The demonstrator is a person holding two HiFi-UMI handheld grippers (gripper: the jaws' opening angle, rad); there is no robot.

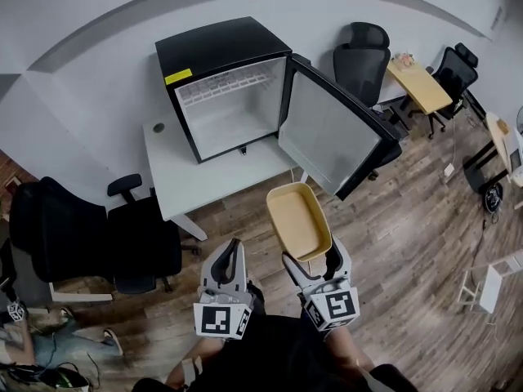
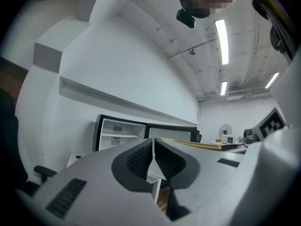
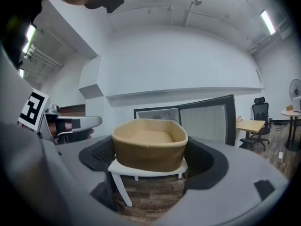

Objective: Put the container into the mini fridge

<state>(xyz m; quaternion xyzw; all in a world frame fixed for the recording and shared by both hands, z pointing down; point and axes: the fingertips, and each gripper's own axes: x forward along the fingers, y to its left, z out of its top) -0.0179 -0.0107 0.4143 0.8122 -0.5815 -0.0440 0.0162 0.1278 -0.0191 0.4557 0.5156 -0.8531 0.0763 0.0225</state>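
Tan, empty container point(image 1: 299, 219), its near end hidden in the clamping right gripper point(image 1: 313, 260), hangs before the open mini fridge point(image 1: 229, 96); left gripper point(image 1: 231, 251) clenched on nothing.

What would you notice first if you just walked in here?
The black mini fridge stands on the white table with its door swung wide open. In front of it, the right hand-held gripper holds a tan container in the air, while the left hand-held gripper is shut and empty.

Seemingly wood floor point(image 1: 409, 219), black chairs point(image 1: 361, 60).
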